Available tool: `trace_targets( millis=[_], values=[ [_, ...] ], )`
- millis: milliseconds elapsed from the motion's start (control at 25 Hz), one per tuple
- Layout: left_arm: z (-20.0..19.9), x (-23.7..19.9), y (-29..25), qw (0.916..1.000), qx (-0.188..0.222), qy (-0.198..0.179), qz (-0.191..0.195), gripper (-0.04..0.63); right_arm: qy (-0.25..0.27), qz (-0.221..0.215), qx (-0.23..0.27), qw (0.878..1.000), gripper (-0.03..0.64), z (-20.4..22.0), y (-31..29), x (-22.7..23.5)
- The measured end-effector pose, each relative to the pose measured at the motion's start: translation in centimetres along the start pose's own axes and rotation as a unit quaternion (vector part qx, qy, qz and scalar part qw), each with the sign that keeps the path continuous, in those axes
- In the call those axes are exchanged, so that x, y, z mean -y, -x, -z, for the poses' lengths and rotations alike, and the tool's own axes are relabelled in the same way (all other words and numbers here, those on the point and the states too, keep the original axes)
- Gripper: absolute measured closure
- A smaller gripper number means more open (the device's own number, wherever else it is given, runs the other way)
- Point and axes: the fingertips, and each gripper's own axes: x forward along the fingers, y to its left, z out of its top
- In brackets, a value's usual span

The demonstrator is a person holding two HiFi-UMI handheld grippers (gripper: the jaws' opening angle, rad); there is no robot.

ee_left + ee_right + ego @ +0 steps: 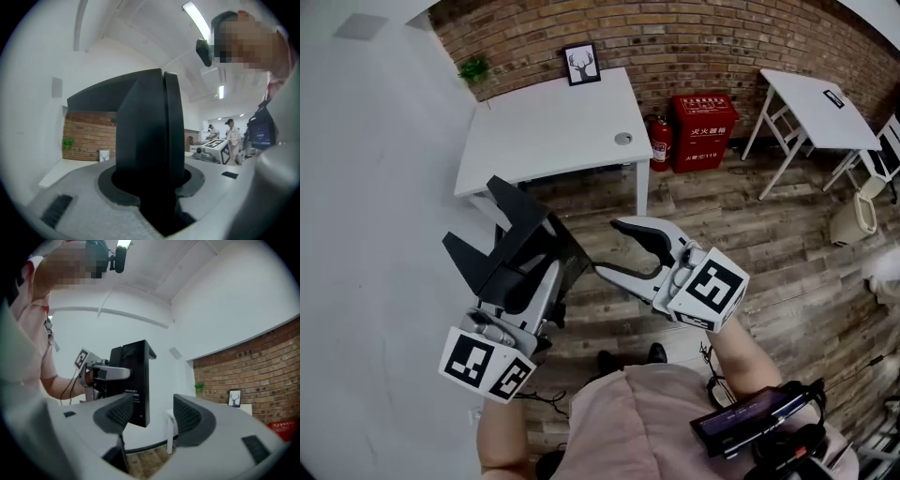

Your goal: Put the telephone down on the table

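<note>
The black telephone [517, 246], a flat angular body, is held in the air in front of the person, well short of the white table [544, 122]. My left gripper [525, 270] is shut on it, and its jaws are mostly hidden behind it. In the left gripper view the telephone [147, 136] fills the middle between the jaws of the left gripper [150, 185]. My right gripper [614, 248] hangs just right of the telephone, open and with nothing between its fingers. The right gripper view looks past the right gripper [152, 414] at the telephone [136, 380], which stands upright in the left gripper [105, 373].
On the table stand a framed deer picture [581, 64] and a small plant [473, 68]. A fire extinguisher [661, 141] and a red box [703, 127] stand by the brick wall. A second white table [811, 103] and a chair [862, 211] are at the right.
</note>
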Motion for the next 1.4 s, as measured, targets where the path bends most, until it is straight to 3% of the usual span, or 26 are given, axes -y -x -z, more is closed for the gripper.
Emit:
trace_targets(
  millis=[120,280,560,760,1080,1400],
  values=[
    [-1.5,2.4,-0.8,0.996,-0.013,-0.01,0.088,0.431,0.0,-0.063,-0.002,0.998,0.326,-0.9,0.6,-1.0],
    [-2.9,5.5,-1.3,0.9836,-0.019,-0.035,0.176,0.432,-0.004,-0.114,-0.013,0.993,0.318,-1.4,0.7,-1.9],
    [-3.8,10.1,-2.9,0.9636,-0.031,-0.046,0.262,0.431,-0.03,-0.209,-0.011,0.977,0.343,-2.1,3.0,-3.5],
    [-2.0,11.8,-4.5,0.9599,-0.053,-0.03,0.274,0.431,-0.038,-0.252,-0.017,0.967,0.431,-1.0,4.6,-3.7],
    [0.2,11.1,-5.7,0.9607,-0.052,-0.013,0.272,0.431,-0.052,-0.26,-0.025,0.964,0.442,1.6,4.8,-3.2],
    [2.4,6.5,-7.1,0.9595,-0.058,0.014,0.275,0.431,-0.069,-0.257,-0.044,0.963,0.443,4.0,1.0,-0.9]
  ],
)
